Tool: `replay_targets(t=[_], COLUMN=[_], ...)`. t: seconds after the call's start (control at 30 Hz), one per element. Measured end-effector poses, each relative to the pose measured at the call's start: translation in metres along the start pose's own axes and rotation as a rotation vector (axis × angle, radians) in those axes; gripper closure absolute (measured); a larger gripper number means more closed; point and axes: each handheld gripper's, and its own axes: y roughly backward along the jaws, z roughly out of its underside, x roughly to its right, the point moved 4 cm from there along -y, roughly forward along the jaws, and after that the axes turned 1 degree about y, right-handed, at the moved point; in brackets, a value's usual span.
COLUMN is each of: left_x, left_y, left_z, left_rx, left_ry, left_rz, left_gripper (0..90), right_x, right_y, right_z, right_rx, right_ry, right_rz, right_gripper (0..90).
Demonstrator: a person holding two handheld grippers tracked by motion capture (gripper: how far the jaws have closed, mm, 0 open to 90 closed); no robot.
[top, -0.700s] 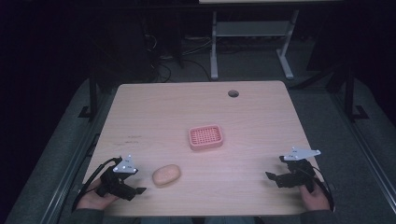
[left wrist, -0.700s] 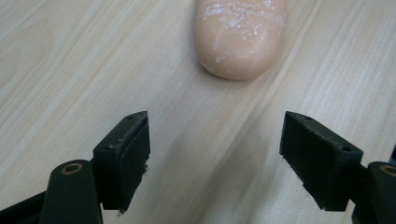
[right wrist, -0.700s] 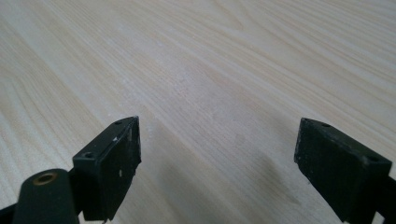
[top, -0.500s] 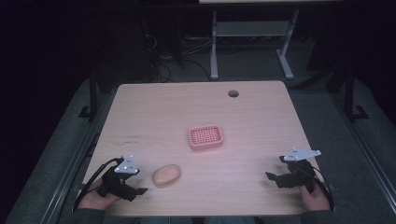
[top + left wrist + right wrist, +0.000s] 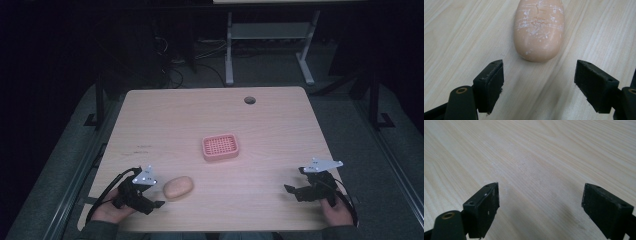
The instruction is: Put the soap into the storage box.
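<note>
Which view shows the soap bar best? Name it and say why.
The left gripper view: the soap bar lies close ahead of the open jaws, white scuffs visible. In the high view it is a small oval beside the left gripper.

A pale wooden table [image 5: 165, 120] with a round cable hole [image 5: 249, 100] carries a pink slatted soap dish [image 5: 220, 146] at its middle and a peach soap bar [image 5: 178, 187] near its front left.
</note>
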Motion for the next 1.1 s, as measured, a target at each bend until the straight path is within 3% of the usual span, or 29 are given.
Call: replay_targets(t=[1.1], left_x=[-0.002], left_y=[-0.006], left_z=[-0.015], left_rx=[-0.001], left_ry=[-0.013], left_rz=[0.0], left_gripper=[23.1], right_x=[-0.001], right_y=[0.0], right_z=[-0.001], right_rx=[0.001], right_ry=[0.004], right_rz=[-0.004], right_gripper=[14.1])
